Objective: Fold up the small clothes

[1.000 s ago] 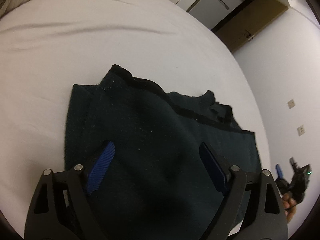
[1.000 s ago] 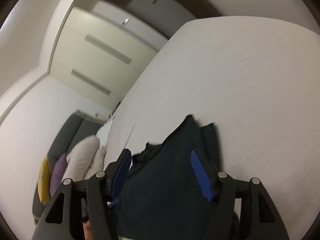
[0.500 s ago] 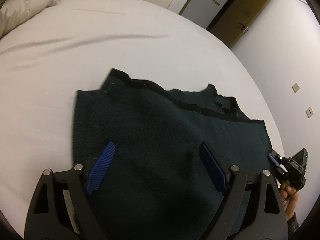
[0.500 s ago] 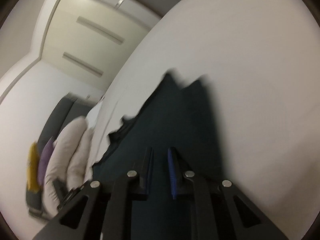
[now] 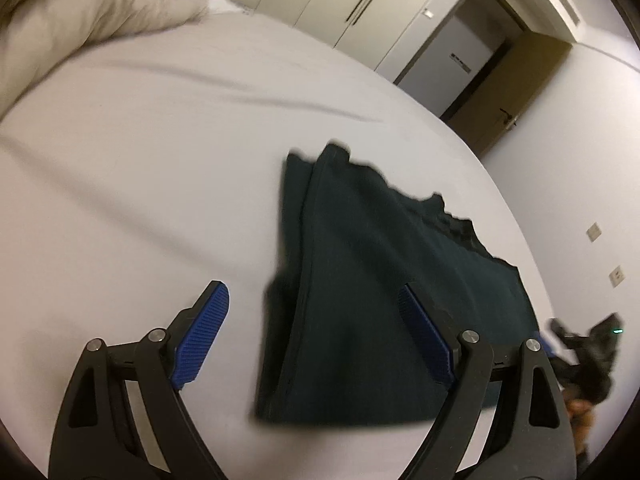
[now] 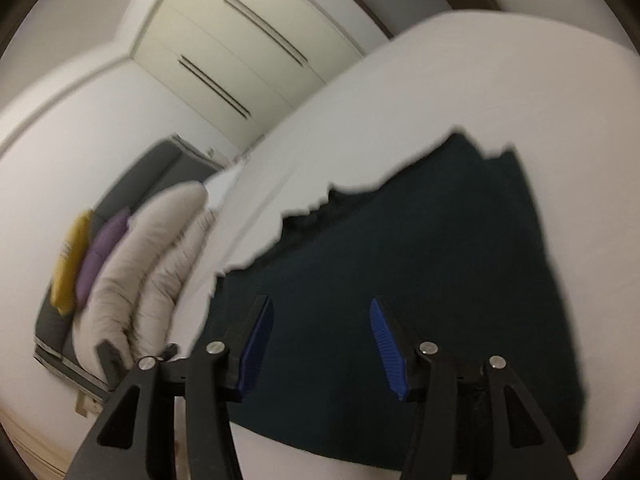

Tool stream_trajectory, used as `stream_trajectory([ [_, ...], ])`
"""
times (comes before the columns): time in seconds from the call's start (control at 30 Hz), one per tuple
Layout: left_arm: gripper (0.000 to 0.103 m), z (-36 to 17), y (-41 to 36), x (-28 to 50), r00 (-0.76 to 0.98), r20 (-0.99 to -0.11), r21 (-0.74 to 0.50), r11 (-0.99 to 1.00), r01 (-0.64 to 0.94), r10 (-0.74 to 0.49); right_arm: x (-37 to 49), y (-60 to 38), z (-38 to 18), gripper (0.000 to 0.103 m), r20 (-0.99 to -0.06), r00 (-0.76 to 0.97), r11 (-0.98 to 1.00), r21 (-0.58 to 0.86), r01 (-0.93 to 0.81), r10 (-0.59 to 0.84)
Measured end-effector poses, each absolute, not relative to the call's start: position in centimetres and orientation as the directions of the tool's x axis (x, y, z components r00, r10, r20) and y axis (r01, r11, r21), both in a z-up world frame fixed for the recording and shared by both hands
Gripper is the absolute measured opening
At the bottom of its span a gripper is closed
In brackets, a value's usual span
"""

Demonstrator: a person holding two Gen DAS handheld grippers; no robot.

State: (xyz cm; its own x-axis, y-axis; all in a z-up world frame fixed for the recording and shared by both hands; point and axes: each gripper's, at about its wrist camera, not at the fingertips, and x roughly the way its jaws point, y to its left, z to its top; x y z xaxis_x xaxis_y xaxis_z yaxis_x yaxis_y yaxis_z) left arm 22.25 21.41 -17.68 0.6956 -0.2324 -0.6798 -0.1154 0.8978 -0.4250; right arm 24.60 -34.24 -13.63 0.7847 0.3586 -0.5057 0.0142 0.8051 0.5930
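Leftward now sits the left hand-held gripper (image 5: 314, 330), spread empty; the right hand-held gripper (image 6: 320, 346) has just been reopening, empty, over the dark green garment (image 6: 420, 280) (on the bed (image 5: 160, 180)).

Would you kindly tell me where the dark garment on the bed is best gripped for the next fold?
Probably the dark garment at its near left corner, approached from the bare sheet on its left: layered edges there end in a clear border, reachable by the open left gripper.

White bed sheet (image 5: 160, 184) spreads out under me, a puffy beige duvet (image 6: 140, 280) bunched at its far end. Behind that I see a grey sofa (image 6: 160, 168) with a yellow cushion (image 6: 70, 256) and a purple cushion (image 6: 100, 256). Cream wardrobe doors (image 6: 248, 52) line the wall, and a brown door (image 5: 516, 92) stands open.
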Motion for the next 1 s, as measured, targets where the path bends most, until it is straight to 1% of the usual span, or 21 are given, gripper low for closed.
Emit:
stream_trajectory([
  [0.03,0.087,-18.1,21.6,21.2,0.692,-0.674,-0.455,0.884,-0.111,-0.260,24.6,-35.4,-14.9,0.054,-0.528,0.778,0.785,0.615,0.075,0.340],
  [0.07,0.087,-18.3,21.5,20.4,0.693,-0.669,-0.470,0.875,-0.112,-0.270,24.4,-36.6,-15.7,0.047,-0.519,0.786,0.764,0.638,0.095,0.336],
  [0.1,0.087,-18.7,21.4,19.6,0.696,-0.663,-0.486,0.866,-0.120,-0.275,23.8,-37.9,-16.1,0.035,-0.498,0.796,0.739,0.667,0.098,0.344],
  [0.17,0.087,-19.3,21.9,17.5,0.708,-0.644,-0.543,0.825,-0.155,-0.291,22.4,-39.7,-16.2,0.029,-0.495,0.814,0.721,0.678,0.144,0.304],
  [0.2,0.087,-19.4,22.0,16.6,0.716,-0.624,-0.580,0.799,-0.158,-0.311,21.4,-40.5,-15.7,0.029,-0.491,0.829,0.720,0.673,0.166,0.269],
  [0.23,0.087,-19.4,22.0,15.9,0.720,-0.615,-0.597,0.786,-0.158,-0.322,20.6,-41.0,-15.2,0.030,-0.496,0.837,0.727,0.660,0.190,0.232],
  [0.27,0.087,-19.3,22.0,15.3,0.721,-0.611,-0.605,0.779,-0.161,-0.325,19.7,-41.5,-14.6,0.038,-0.501,0.845,0.731,0.645,0.222,0.185],
  [0.3,0.087,-19.4,22.0,14.7,0.723,-0.598,-0.634,0.756,-0.163,-0.346,18.8,-41.7,-13.9,0.050,-0.496,0.855,0.728,0.642,0.241,0.154],
  [0.33,0.088,-19.5,22.0,14.4,0.720,-0.590,-0.654,0.739,-0.162,-0.365,18.4,-41.5,-13.3,0.059,-0.491,0.862,0.730,0.634,0.254,0.126],
  [0.37,0.087,-19.8,21.8,14.0,0.712,-0.583,-0.681,0.714,-0.165,-0.391,17.9,-41.0,-12.5,0.064,-0.472,0.874,0.740,0.628,0.241,0.117],
  [0.43,0.087,-20.0,21.1,13.5,0.703,-0.586,-0.692,0.700,-0.176,-0.403,18.3,-39.5,-11.5,0.064,-0.457,0.877,0.763,0.616,0.195,0.145],
  [0.53,0.087,-20.4,19.9,13.4,0.698,-0.578,-0.727,0.656,-0.204,-0.423,20.1,-36.3,-10.7,0.064,-0.437,0.869,0.775,0.623,0.105,0.233],
  [0.6,0.088,-20.9,19.7,13.7,0.717,-0.549,-0.770,0.594,-0.234,-0.429,21.0,-35.0,-10.7,0.064,-0.430,0.850,0.767,0.639,0.050,0.303],
  [0.63,0.087,-21.1,19.8,14.1,0.718,-0.547,-0.779,0.575,-0.250,-0.430,22.0,-33.5,-10.9,0.064,-0.431,0.843,0.767,0.640,0.036,0.321],
  [0.8,0.087,-22.3,20.3,17.4,0.724,-0.495,-0.848,0.449,-0.282,-0.480,25.5,-29.2,-10.4,0.064,-0.465,0.792,0.794,0.606,-0.042,0.396],
  [0.9,0.086,-22.6,20.5,19.9,0.713,-0.467,-0.866,0.433,-0.250,-0.523,27.6,-27.6,-10.4,0.064,-0.507,0.746,0.806,0.588,-0.066,0.431],
  [0.93,0.080,-22.8,20.5,20.9,0.713,-0.462,-0.870,0.425,-0.249,-0.528,28.2,-27.1,-10.4,0.064,-0.528,0.733,0.817,0.573,-0.065,0.429],
  [0.97,0.068,-23.0,20.7,21.5,0.712,-0.455,-0.876,0.415,-0.248,-0.535,28.7,-26.7,-10.6,0.064,-0.542,0.723,0.824,0.562,-0.065,0.427],
  [1.0,0.062,-23.3,20.8,22.0,0.709,-0.450,-0.881,0.401,-0.252,-0.543,29.3,-26.3,-10.8,0.062,-0.550,0.714,0.825,0.560,-0.067,0.432],
])
